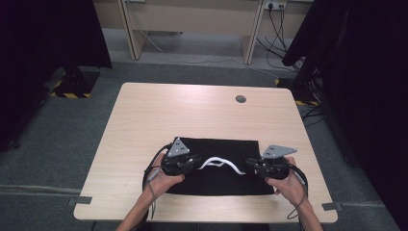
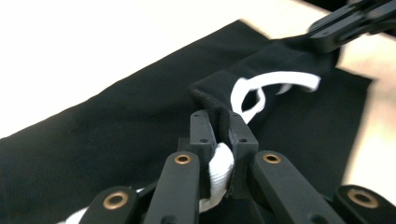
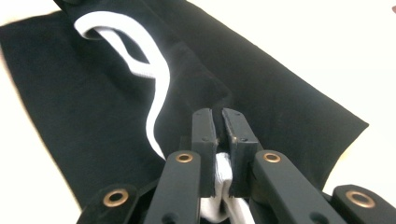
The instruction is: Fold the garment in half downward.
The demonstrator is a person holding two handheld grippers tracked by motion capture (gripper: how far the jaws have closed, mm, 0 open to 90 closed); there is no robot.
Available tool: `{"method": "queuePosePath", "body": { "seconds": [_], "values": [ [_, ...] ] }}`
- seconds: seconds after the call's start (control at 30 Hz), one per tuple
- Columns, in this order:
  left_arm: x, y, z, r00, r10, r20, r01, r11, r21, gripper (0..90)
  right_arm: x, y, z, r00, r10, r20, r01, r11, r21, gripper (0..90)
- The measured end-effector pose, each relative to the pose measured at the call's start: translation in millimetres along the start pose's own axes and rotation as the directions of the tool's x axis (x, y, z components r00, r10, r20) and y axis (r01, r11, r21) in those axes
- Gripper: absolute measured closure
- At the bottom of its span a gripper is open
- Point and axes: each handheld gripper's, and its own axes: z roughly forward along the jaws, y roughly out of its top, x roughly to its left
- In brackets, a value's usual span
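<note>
Two grippers clamped tight: left gripper (image 1: 192, 161) at nine o'clock, right gripper (image 1: 251, 163) at three, each pinching the black garment (image 1: 219, 180) with its white drawstring (image 1: 219, 162), low-centre on the wooden table (image 1: 144, 120).

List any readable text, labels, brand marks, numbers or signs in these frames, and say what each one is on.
None: nothing readable.
The black cloth is plain, and the white band along its edge is unprinted.
The table bears no markings.
The grey plates on the grippers have holes but no lettering.
The yellow-black hazard stripes on the floor are a pattern, not text.
</note>
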Motion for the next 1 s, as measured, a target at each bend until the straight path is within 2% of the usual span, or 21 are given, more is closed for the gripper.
{"method": "queuePosePath", "body": {
  "seconds": [0.13,0.2,0.3,0.33,0.4,0.5,0.57,0.6,0.63,0.73,0.87,0.93,1.0],
  "values": [
    [-13.0,-13.2,-12.2,0.9994,0.033,0.009,-0.033,0.9993,0.015,84.0,10.3,-8.6,-11.2,0.9998,-0.017,0.013,0.017,1.0,-0.024,84.8],
    [-18.9,-25.1,-15.9,0.9992,0.033,0.022,-0.034,0.9993,0.018,84.0,16.0,-15.7,-14.9,0.9997,-0.021,0.012,0.021,0.999,-0.034,84.8],
    [-24.6,-40.2,-16.4,0.9983,0.058,0.005,-0.059,0.9973,0.044,83.5,25.4,-28.7,-16.7,0.9994,-0.031,0.017,0.032,0.999,-0.032,84.5],
    [-24.6,-45.4,-15.8,0.9986,0.052,0.007,-0.052,0.9974,0.05,83.1,27.7,-33.3,-16.3,0.9992,-0.034,0.019,0.034,0.999,-0.025,84.1],
    [-23.7,-53.9,-13.3,0.9995,0.027,0.016,-0.028,0.9976,0.063,81.3,30.7,-41.9,-14.5,0.9999,-0.009,0.011,0.009,1.0,-0.017,79.0],
    [-23.2,-60.9,-12.7,0.998,-0.015,0.062,0.01,0.9963,0.085,73.2,32.6,-49.1,-14.4,0.9997,0.022,-0.014,-0.022,1.0,-0.005,70.8],
    [-22.9,-61.2,-14.8,0.9959,-0.064,0.064,0.059,0.9952,0.078,62.2,32.0,-48.5,-18.7,0.9991,0.043,-0.007,-0.043,0.999,-0.019,63.7],
    [-22.0,-59.9,-16.3,0.9953,-0.082,0.051,0.078,0.9945,0.07,52.8,30.5,-46.6,-21.5,0.9985,0.055,0.002,-0.055,0.998,-0.03,59.7],
    [-20.5,-57.8,-18.0,0.9951,-0.091,0.038,0.089,0.9947,0.051,47.2,28.3,-43.7,-24.3,0.9976,0.067,0.017,-0.066,0.997,-0.044,58.7],
    [-16.2,-48.4,-21.9,0.9901,-0.135,0.038,0.135,0.9908,-0.002,40.8,20.3,-33.2,-28.0,0.9959,0.085,0.033,-0.082,0.994,-0.078,57.4],
    [-15.0,-35.8,-22.0,0.9894,-0.143,0.027,0.144,0.9892,-0.027,36.3,13.0,-21.5,-17.9,0.9952,0.09,0.037,-0.088,0.994,-0.068,56.5],
    [-13.7,-34.2,-18.6,0.9897,-0.143,0.001,0.143,0.9896,-0.011,35.1,11.6,-18.9,-11.3,0.9951,0.09,0.04,-0.088,0.995,-0.051,56.5],
    [-13.0,-37.5,-13.4,0.9921,-0.12,-0.037,0.121,0.9921,0.032,33.8,12.3,-19.7,-4.0,0.9953,0.087,0.043,-0.085,0.996,-0.03,56.3]
  ]
}}
